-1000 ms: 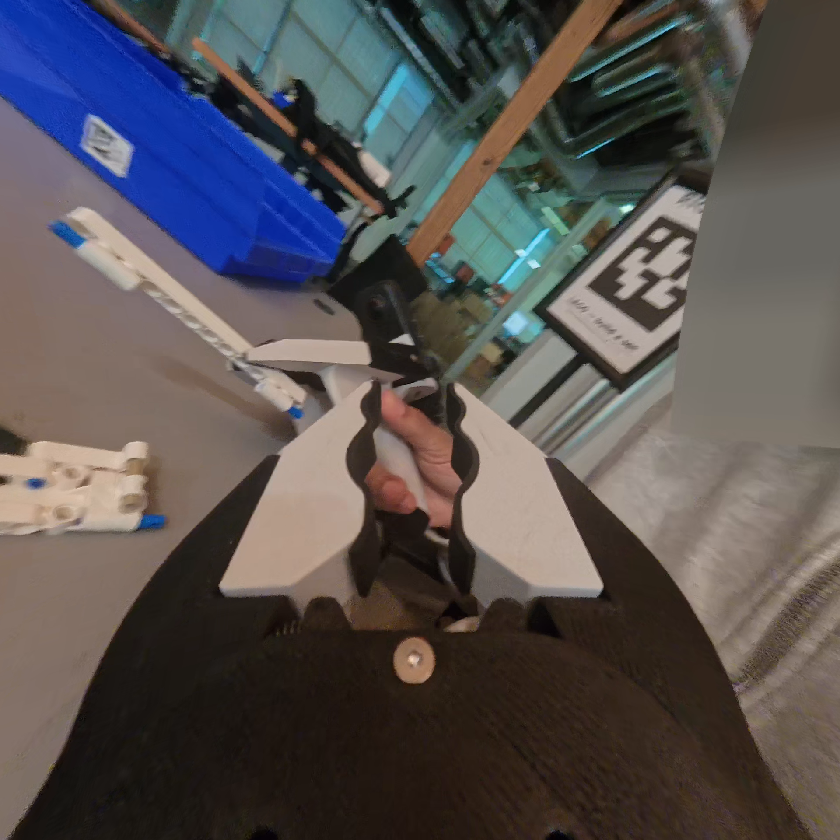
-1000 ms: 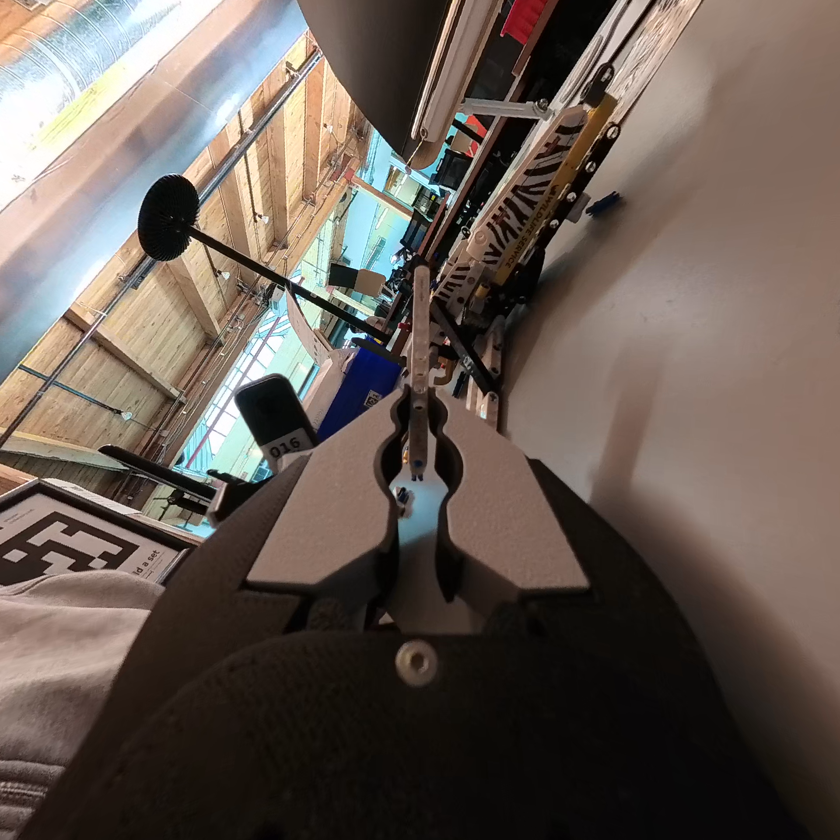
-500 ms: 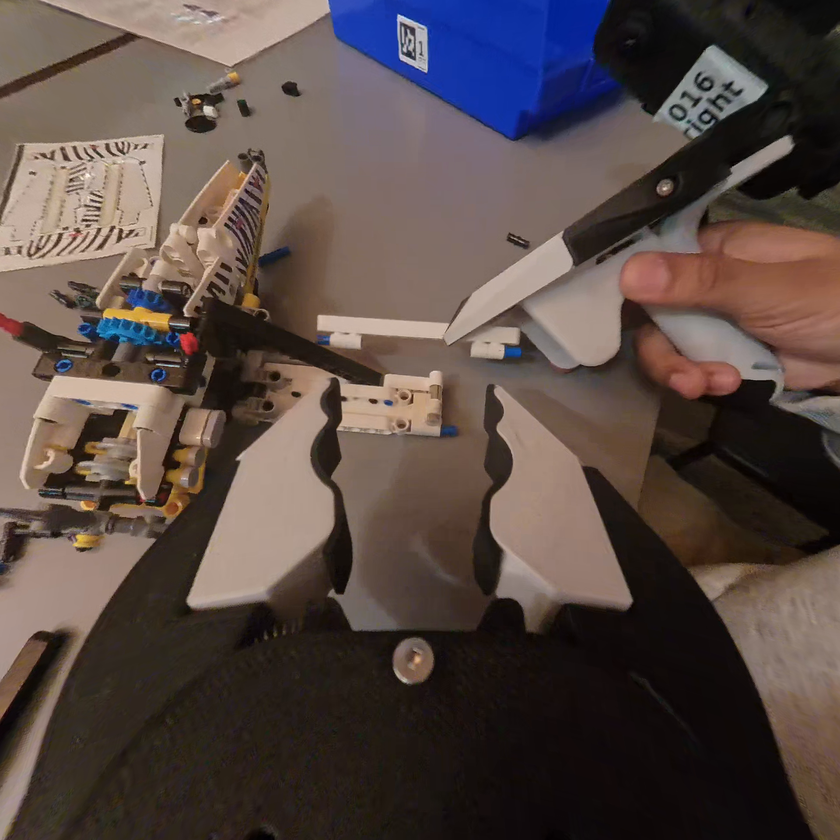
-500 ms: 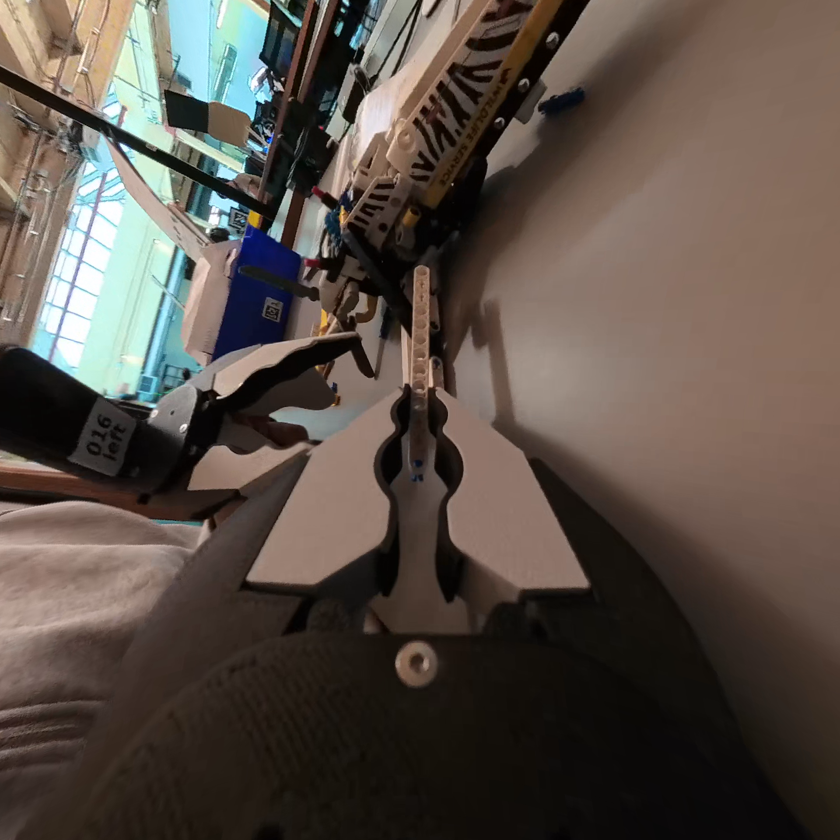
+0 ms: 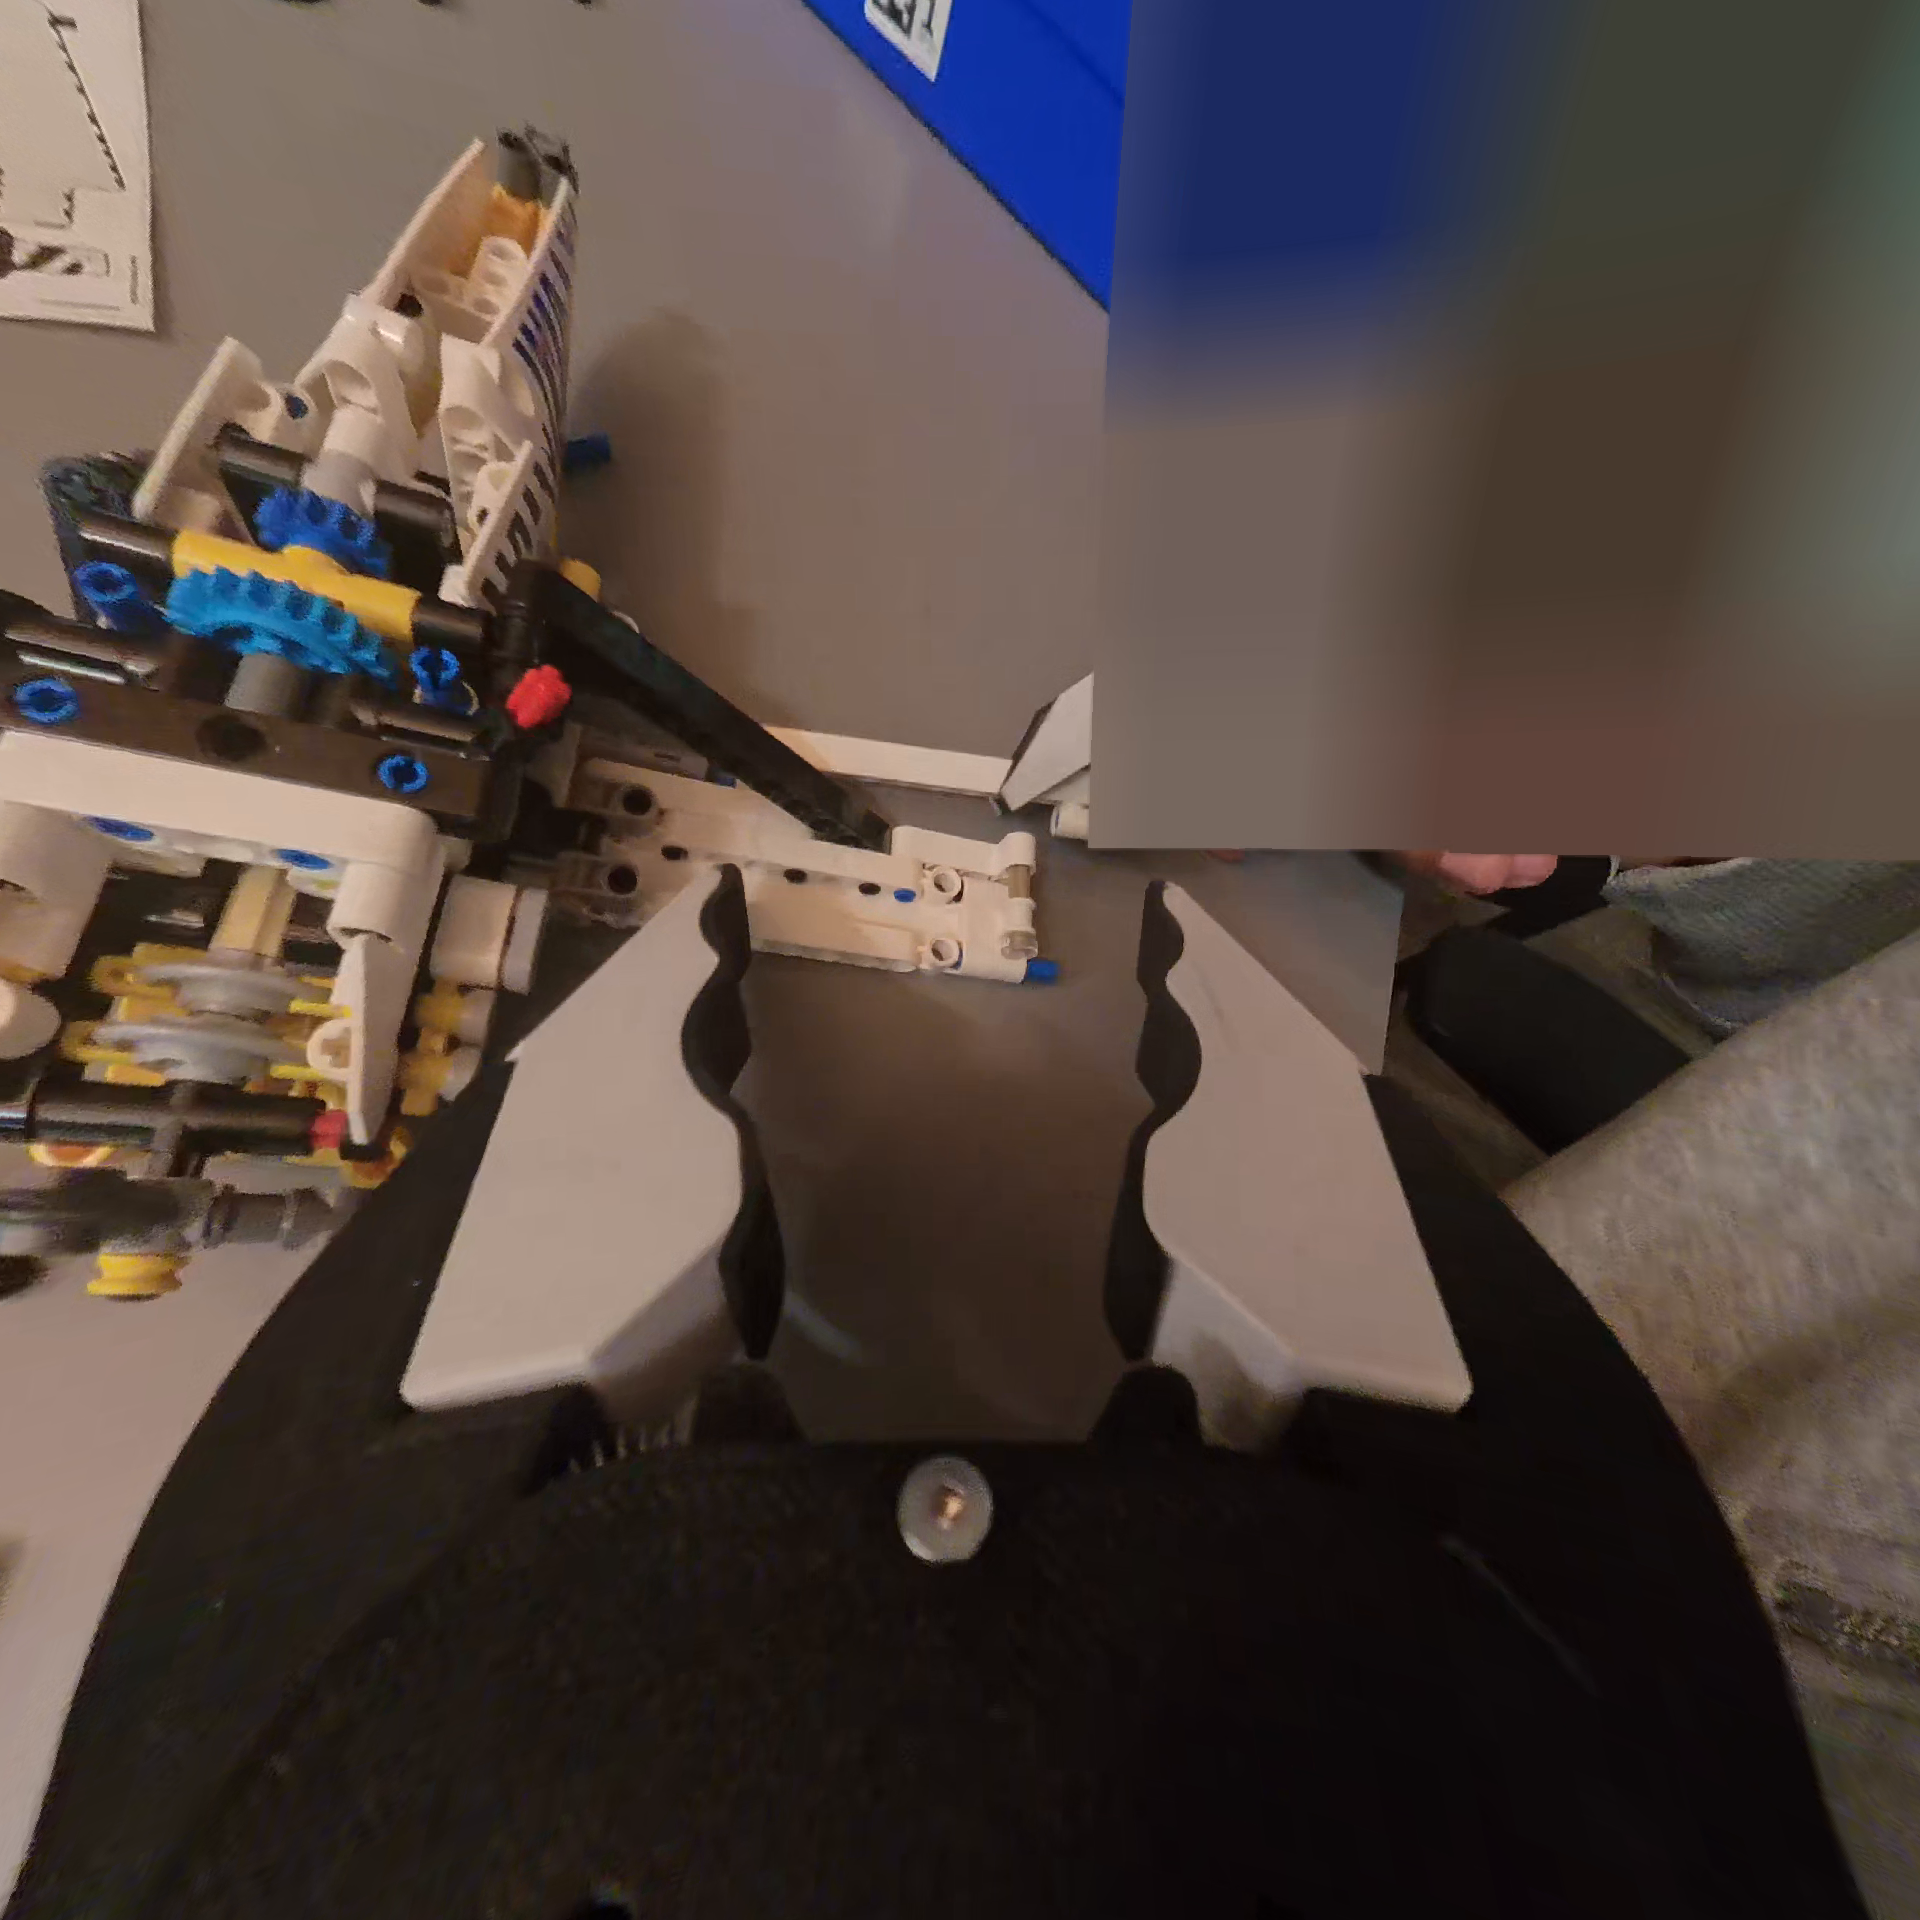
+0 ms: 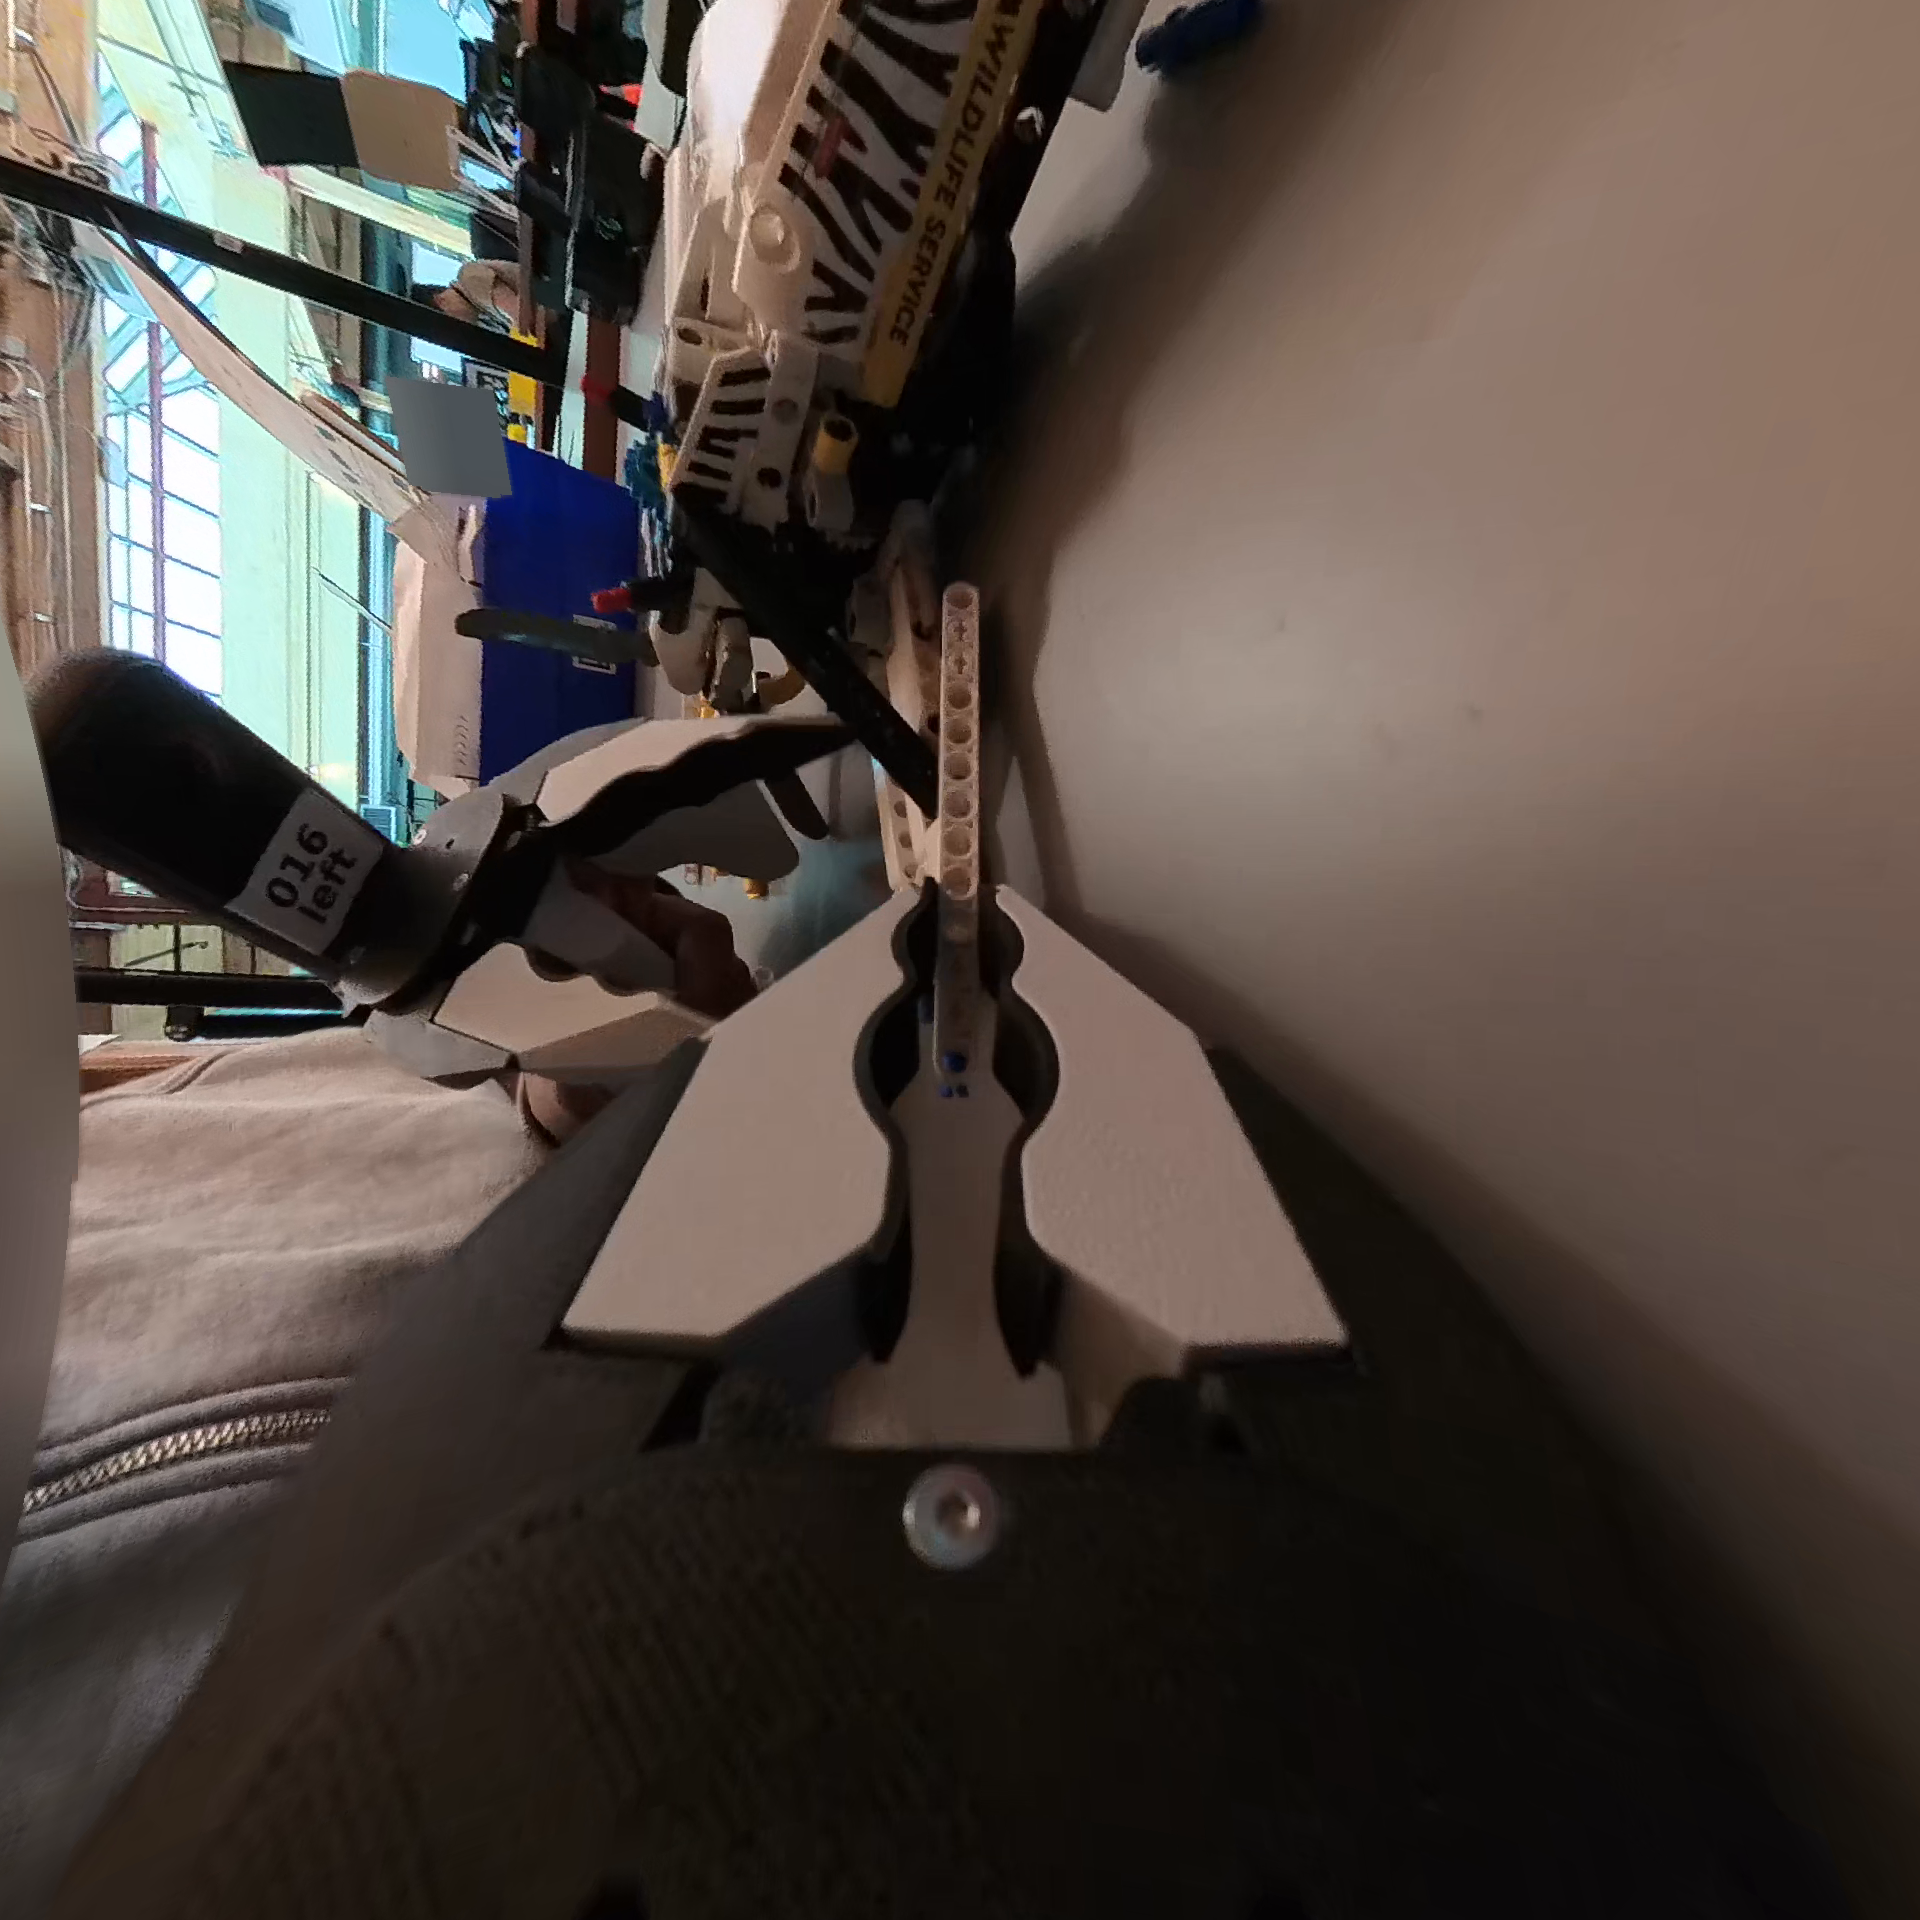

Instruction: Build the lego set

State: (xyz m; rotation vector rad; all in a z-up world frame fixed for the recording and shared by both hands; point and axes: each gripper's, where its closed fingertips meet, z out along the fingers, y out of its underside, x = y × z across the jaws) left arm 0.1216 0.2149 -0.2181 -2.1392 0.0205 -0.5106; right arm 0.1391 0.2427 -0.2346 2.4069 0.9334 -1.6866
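A half-built lego vehicle (image 5: 312, 675) with zebra-striped panels, blue gears and yellow parts stands on the grey table at the left. A white beam assembly (image 5: 883, 904) with blue pins sticks out of it, just beyond my left gripper (image 5: 940, 894), which is open and empty above the table. My right gripper (image 6: 958, 904) is shut on a long white holed beam (image 6: 958, 748) and holds it next to the vehicle (image 6: 831, 312). The beam (image 5: 894, 764) lies low along the table behind the assembly. The left gripper (image 6: 665, 790) shows in the right wrist view.
A blue bin (image 5: 997, 135) stands at the back of the table. A printed sheet (image 5: 62, 166) lies at the far left. A loose blue pin (image 5: 587, 449) lies beside the vehicle. A grey sleeve (image 5: 1714, 1195) is at the right, past the table edge. The grippers' ends are close to 5 cm from one another. The loose blue pin (image 5: 587, 449) is about 12 cm from both grippers' fingertips.
My left gripper swung from the room down to the table, opened, and moved closer to the vehicle. My right gripper brought the white beam nearer the vehicle, still shut on it.
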